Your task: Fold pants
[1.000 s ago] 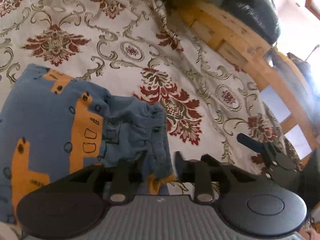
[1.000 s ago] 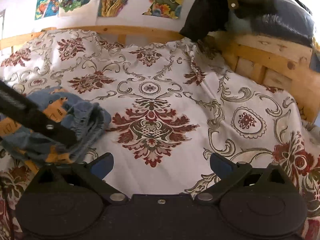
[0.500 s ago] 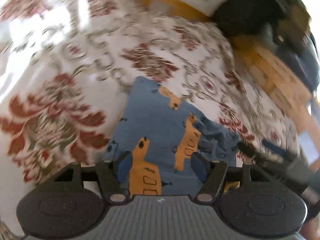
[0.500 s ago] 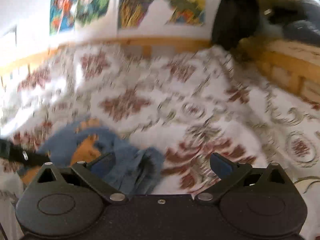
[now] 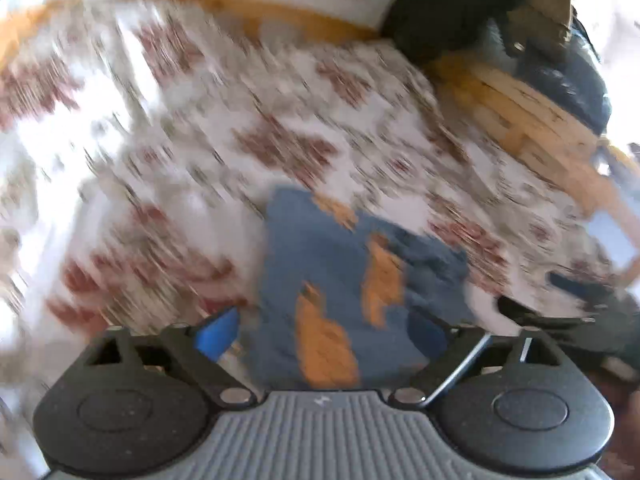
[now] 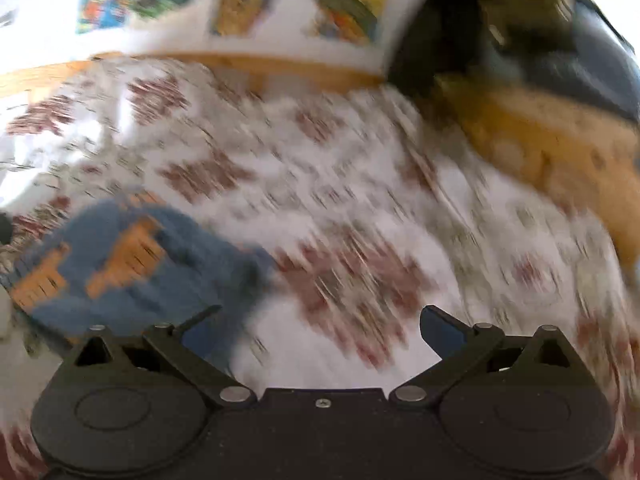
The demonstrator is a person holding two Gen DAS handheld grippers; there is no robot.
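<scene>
We see the pants (image 5: 352, 292), blue with orange shapes, lying as a compact bundle on the patterned bedspread (image 5: 208, 128), well in from the wooden bed frame (image 5: 516, 120) that runs along the far and right edges. Our left gripper (image 5: 320, 332) hangs over the near part of the pants with its fingers spread wide apart and nothing between them; the blue pad on one fingertip (image 5: 216, 334) sits just off the cloth's left side. Our right gripper (image 6: 320, 324) also has its fingers wide apart and empty, over bare bedspread, with the pants (image 6: 132, 264) off to its left, near the left finger. In the left view the right gripper (image 5: 576, 304) shows as a dark shape just right of the pants. Both views are heavily smeared, so the bundle seems folded, though we cannot make out its layers. Colourful posters (image 6: 296, 4) hang on the wall beyond the bed, and a dark bag (image 5: 452, 4) rests at the far right corner.
</scene>
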